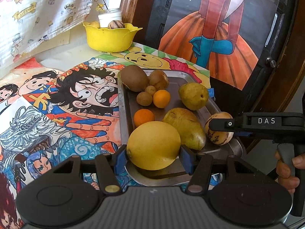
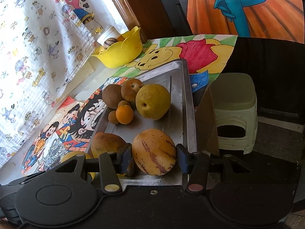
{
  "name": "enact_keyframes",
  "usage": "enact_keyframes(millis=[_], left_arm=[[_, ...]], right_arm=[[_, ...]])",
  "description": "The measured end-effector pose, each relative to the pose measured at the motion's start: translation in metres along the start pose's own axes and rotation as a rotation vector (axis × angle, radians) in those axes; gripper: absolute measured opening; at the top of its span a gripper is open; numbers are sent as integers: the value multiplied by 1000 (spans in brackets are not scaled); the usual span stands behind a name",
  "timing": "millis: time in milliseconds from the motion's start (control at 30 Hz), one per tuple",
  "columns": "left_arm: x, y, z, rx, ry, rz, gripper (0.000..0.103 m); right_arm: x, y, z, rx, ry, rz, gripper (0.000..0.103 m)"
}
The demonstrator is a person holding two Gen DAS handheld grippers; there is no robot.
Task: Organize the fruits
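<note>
tray at frame centre holds the fruits; bowl sits behind it, upper left; stool right of the tray.

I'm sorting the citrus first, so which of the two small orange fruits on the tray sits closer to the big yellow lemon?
The darker orange one, just behind the lemon in the left gripper. The lighter one lies farther back.
</note>
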State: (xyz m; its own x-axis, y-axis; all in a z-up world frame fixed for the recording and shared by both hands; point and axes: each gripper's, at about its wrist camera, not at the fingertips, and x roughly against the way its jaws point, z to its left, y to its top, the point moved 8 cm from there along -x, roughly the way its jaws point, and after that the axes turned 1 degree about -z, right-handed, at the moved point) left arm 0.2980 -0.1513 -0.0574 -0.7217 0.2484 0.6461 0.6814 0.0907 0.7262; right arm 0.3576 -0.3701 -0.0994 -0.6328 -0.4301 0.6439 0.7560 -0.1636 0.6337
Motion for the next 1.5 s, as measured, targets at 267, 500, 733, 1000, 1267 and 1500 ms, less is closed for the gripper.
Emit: enact_keyframes(millis=[267,500,733,1000,1267,1500], left_arm=[[0,0,0,-13,11,4,63],[1,1,2,1,-1,4,63],[4,2,1,5,0,-5,64],[14,6,7,24,13,-33,75],[25,10,22,60,52,-72,89],[34,13,36,83,90,-104,99]], right_arm=[[0,-1,0,5,-1,-6,54],[0,-1,1,2,5,-8,54],[3,-2,2,9,4,-18,54],[6,-4,-1,-6,1,-34,63],[12,-7,5,7,4,-63,76],[24,-10,12,45,-31,-117,87]])
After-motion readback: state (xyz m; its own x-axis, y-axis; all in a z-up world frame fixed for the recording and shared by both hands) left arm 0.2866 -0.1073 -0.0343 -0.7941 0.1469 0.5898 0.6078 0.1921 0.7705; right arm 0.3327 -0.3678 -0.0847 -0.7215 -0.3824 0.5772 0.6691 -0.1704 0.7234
